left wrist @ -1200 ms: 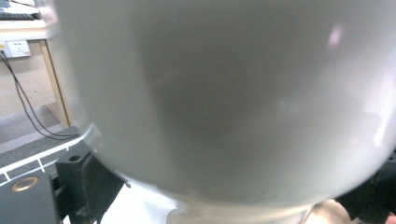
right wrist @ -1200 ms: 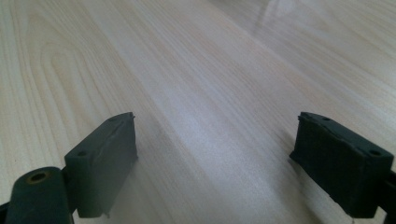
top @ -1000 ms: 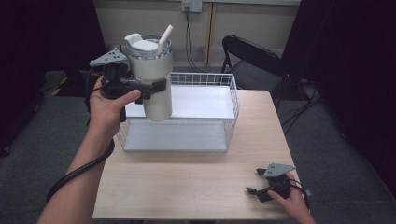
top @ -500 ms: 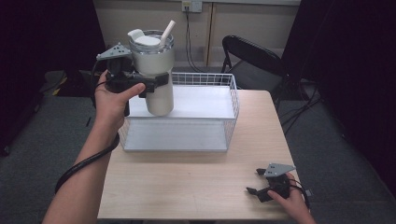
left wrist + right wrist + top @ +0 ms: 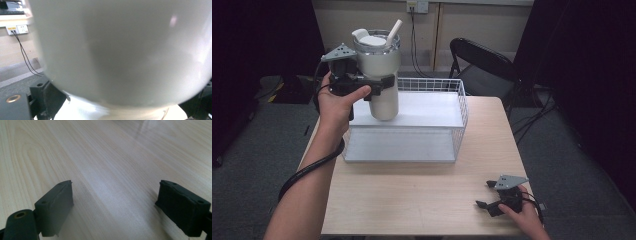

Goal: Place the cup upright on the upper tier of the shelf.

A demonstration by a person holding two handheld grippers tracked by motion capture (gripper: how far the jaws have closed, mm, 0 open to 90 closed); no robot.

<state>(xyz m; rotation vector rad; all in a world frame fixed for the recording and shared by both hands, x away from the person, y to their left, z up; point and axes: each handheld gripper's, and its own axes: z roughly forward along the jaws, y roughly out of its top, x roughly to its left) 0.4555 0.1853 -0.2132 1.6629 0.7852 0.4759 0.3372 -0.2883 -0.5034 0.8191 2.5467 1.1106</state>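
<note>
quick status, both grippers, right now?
Left gripper: shut on the white tumbler, held above the wire basket.
Right gripper: open, empty, low over the table.

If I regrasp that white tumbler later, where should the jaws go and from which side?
Grip the tumbler around its straight upper body, below the lid, coming level from the side as the left gripper does now. The lid and straw block a grasp from above, and the base narrows, so lower may slip.

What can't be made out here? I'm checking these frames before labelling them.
- Tumbler contents: lid covers them in the high view.
- Tumbler's outline, left gripper view: too close, blurred.
- Left gripper far jaw: behind the tumbler.
- Basket near-left corner: behind the forearm.
</note>
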